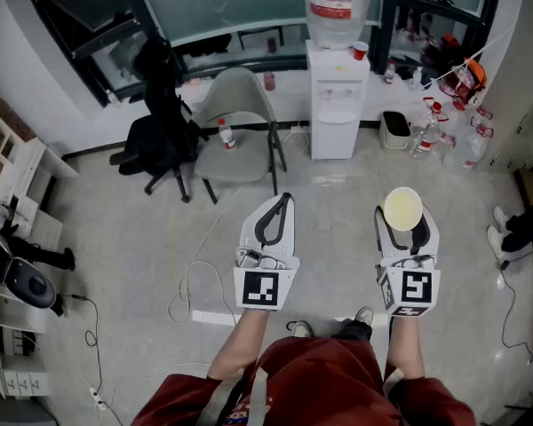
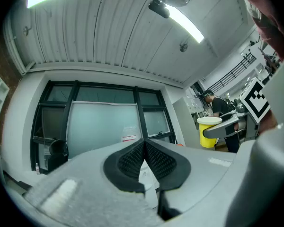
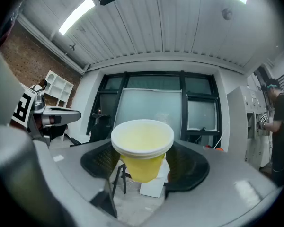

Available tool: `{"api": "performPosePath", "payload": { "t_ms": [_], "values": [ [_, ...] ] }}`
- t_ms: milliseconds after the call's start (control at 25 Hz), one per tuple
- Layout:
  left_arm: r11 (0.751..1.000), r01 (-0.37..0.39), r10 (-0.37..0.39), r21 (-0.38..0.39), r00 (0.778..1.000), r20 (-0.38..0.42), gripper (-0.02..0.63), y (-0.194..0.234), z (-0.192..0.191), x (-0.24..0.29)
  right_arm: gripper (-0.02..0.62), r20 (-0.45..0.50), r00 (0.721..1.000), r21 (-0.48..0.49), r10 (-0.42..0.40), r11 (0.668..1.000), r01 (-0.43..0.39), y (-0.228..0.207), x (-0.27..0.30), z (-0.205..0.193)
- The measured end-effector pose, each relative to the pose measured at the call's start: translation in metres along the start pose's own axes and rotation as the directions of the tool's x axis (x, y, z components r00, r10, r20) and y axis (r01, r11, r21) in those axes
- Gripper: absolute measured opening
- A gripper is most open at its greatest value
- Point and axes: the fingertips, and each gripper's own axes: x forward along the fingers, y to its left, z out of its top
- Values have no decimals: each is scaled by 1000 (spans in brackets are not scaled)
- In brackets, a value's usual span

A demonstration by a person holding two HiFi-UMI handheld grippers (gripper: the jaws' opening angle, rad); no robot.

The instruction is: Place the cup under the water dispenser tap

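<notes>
A yellow cup (image 1: 402,209) stands upright between the jaws of my right gripper (image 1: 403,223), which is shut on it; in the right gripper view the cup (image 3: 142,148) fills the middle, gripped by its sides, and it looks empty. My left gripper (image 1: 276,213) is shut with nothing in it, its black pads (image 2: 132,161) meeting. From the left gripper view the cup (image 2: 208,131) shows at the right. The white water dispenser (image 1: 337,100) with a large bottle (image 1: 336,7) on top stands against the far wall, well ahead of both grippers.
A grey folding chair (image 1: 239,131) holding a small bottle (image 1: 226,135) and a black office chair (image 1: 160,131) stand left of the dispenser. A red cup (image 1: 360,51) sits on the dispenser top. Several bottles (image 1: 435,136) and a bin (image 1: 395,130) are at its right. Cables (image 1: 191,282) lie on the floor.
</notes>
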Motion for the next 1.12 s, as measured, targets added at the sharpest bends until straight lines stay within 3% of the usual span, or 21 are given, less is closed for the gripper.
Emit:
{"api": "performPosePath", "payload": {
  "t_ms": [400, 840, 1120],
  "values": [
    [1000, 12, -12, -16, 1000, -4, 0, 18, -9, -30, 298, -26, 1000, -4, 2, 1000, -2, 39, -12, -3],
    [999, -18, 18, -31, 1000, -3, 0, 31, -13, -34, 299, -16, 1000, 17, 15, 1000, -15, 45, -4, -2],
    [999, -37, 37, -2, 999, -16, 0, 41, -26, -15, 301, -19, 999, 36, 33, 999, -32, 41, 25, -13]
  ]
}}
